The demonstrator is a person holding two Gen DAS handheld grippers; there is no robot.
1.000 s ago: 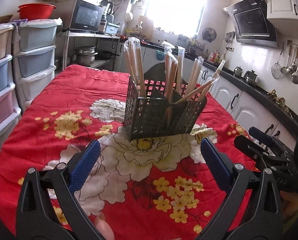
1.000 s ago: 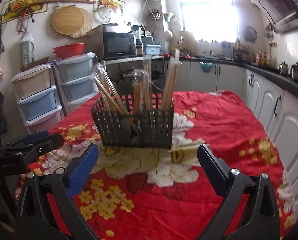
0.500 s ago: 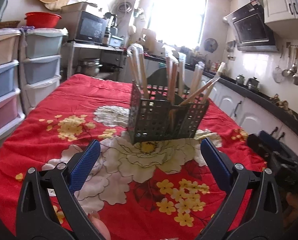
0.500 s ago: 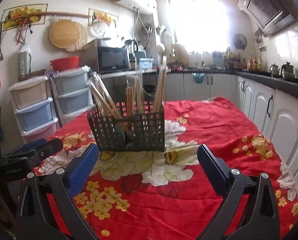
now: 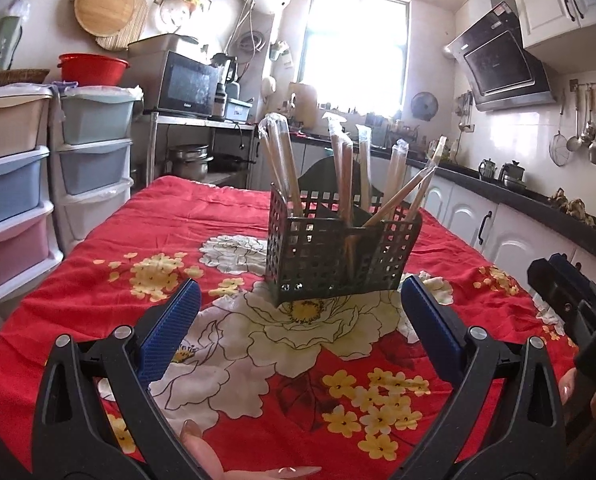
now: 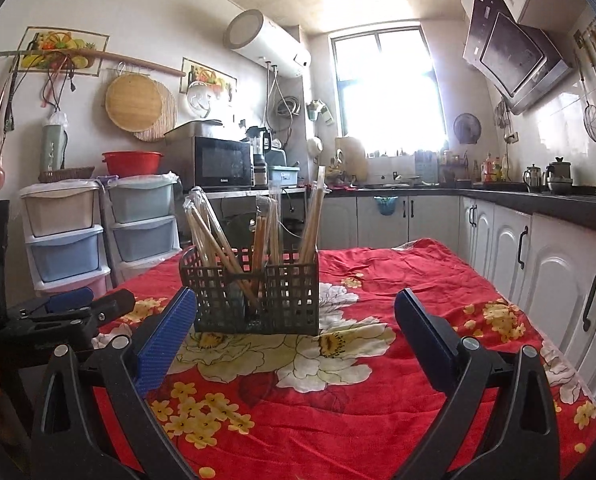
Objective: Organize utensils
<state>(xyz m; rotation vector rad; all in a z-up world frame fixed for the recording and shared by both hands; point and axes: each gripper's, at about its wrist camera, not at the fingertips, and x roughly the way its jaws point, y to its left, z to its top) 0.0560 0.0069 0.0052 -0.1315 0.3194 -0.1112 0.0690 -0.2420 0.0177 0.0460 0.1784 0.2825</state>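
Much of the scene is cut off at the edges. In your left wrist view, only the tip of your right gripper (image 5: 553,276) shows at the far right, so its fingers cannot be judged there. In your right wrist view, your left gripper (image 6: 78,306) enters from the left edge as dark plastic arms with one blue pad visible. A fingertip of your hand (image 5: 218,464) pokes up at the bottom of the left view; the rest of it is hidden behind the gripper frame. The window glare washes out whatever sits on the sill.

Seen from its own camera, your left gripper (image 5: 298,316) is spread wide, holding and touching nothing, its ribbed blue pads (image 5: 170,332) well apart over the cloth. Your right gripper (image 6: 294,320) is likewise spread wide and empty.

The utensil basket (image 5: 337,256) stands upright near the middle of the worktop (image 5: 138,240), ahead of both grippers and apart from them. It is a dark, box-shaped holder with a square grid of holes in its walls and a divider inside. Chopsticks in clear wrappers (image 5: 347,176) stand in it, long, thin and pale wood in colour, some upright, some leaning outward. Which compartment each pair sits in is hard to make out through the mesh.

The worktop is covered with a soft red cloth printed with large white and small yellow flowers.
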